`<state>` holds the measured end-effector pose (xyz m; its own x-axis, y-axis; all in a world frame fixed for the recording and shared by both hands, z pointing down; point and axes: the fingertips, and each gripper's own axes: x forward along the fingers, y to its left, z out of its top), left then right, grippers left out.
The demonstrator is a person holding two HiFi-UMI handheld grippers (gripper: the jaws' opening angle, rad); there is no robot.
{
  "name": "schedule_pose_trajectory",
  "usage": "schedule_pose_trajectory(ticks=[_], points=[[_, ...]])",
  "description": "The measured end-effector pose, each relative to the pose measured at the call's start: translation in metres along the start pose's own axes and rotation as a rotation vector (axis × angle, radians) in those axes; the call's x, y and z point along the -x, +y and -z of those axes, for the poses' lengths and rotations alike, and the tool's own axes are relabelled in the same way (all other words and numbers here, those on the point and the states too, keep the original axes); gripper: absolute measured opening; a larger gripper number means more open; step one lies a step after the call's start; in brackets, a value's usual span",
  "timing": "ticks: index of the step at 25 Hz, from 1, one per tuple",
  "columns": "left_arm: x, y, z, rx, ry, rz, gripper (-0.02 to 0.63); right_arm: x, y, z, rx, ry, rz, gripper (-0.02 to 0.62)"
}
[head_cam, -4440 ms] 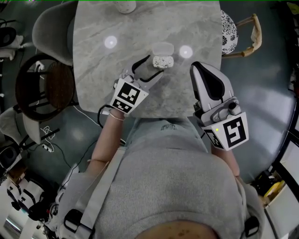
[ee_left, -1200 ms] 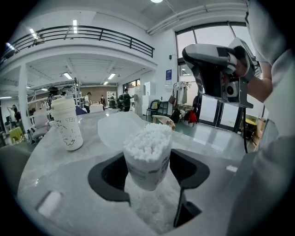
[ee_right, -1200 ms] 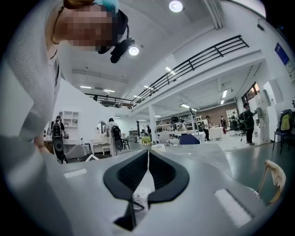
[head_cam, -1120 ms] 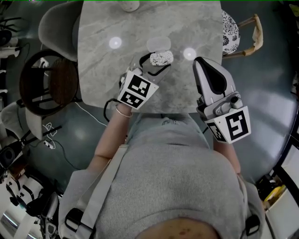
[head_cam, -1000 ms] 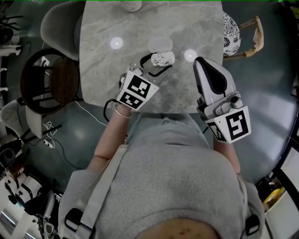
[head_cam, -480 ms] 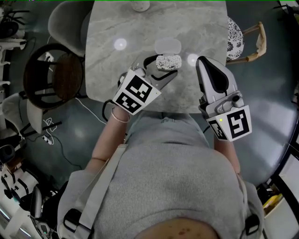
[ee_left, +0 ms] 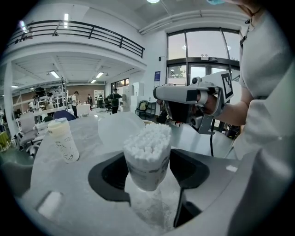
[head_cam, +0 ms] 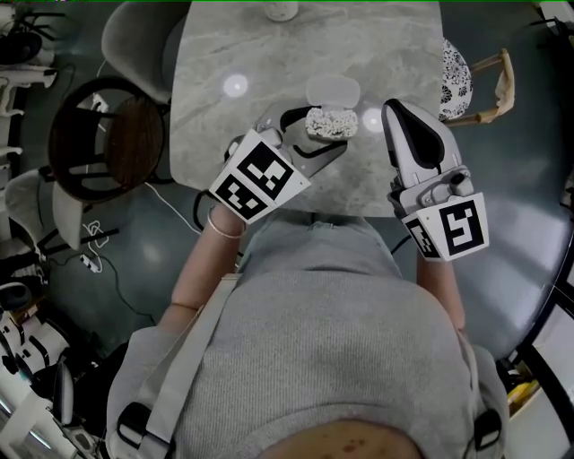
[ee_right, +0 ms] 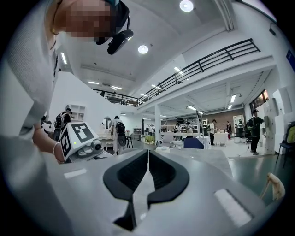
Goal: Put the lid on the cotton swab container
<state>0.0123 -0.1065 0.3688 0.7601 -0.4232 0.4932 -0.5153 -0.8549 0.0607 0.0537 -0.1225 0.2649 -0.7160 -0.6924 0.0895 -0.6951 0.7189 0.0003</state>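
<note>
My left gripper (head_cam: 316,136) is shut on a clear cotton swab container (head_cam: 328,123) packed with white swabs, holding it upright a little above the grey marble table (head_cam: 260,63). In the left gripper view the container (ee_left: 147,156) sits between both black pads (ee_left: 108,177). The translucent oval lid (head_cam: 333,90) lies flat on the table just beyond it; the same lid (ee_left: 119,131) shows behind the container. My right gripper (head_cam: 395,111) hovers to the right of the container, shut with nothing in it; its pads (ee_right: 138,173) meet along a thin line.
A white bottle (ee_left: 63,140) stands at the table's far edge (head_cam: 281,9). A dark round chair (head_cam: 108,134) is left of the table, and a wooden chair with a patterned cushion (head_cam: 459,76) is at the right. The person's grey sweater fills the near side.
My left gripper has lifted the container off the table and carried it slightly toward the lid. The right gripper has stayed put.
</note>
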Motion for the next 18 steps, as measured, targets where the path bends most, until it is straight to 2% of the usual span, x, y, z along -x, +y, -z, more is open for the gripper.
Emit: schedule_pose_trajectory(ticks=[5,10,18], points=[[0.008,-0.003,-0.010,-0.007,-0.015,0.012,0.276,-0.008,0.000,-0.001,0.021,0.018,-0.041,0.012],[0.016,-0.004,-0.017,-0.025,-0.015,0.011,0.276,-0.021,0.006,0.001,0.088,0.066,-0.098,0.026],[0.023,-0.005,-0.020,-0.037,-0.017,0.016,0.276,-0.039,0.014,0.006,0.112,0.100,-0.195,0.058]])
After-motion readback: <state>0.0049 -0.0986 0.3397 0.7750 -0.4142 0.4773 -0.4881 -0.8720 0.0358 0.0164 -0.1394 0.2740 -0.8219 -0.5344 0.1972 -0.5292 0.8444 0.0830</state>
